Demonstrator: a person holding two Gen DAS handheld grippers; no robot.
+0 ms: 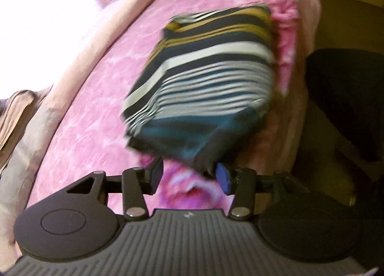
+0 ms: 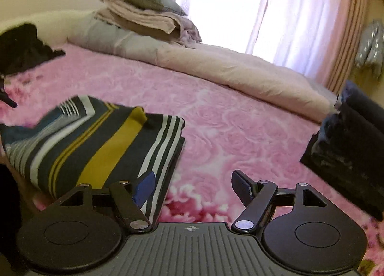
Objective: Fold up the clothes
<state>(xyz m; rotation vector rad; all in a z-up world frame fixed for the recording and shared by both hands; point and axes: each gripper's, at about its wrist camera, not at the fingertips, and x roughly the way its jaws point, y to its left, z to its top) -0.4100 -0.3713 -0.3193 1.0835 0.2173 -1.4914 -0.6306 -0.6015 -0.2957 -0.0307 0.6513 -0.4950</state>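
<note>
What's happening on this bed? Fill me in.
A person with a handheld gripper in each hand is folding clothes on the pink floral blanket. The striped garment already lies folded into a compact rectangle. Both the left gripper and the right gripper are open beside its edge, gripping nothing. A dark pile lies further off, and dark folded clothes lie to the right.

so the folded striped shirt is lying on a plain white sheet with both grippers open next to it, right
Not quite: the striped shirt lies on a pink flowered blanket, not a plain white sheet, as the right wrist view shows. The left gripper and right gripper are open.
</note>
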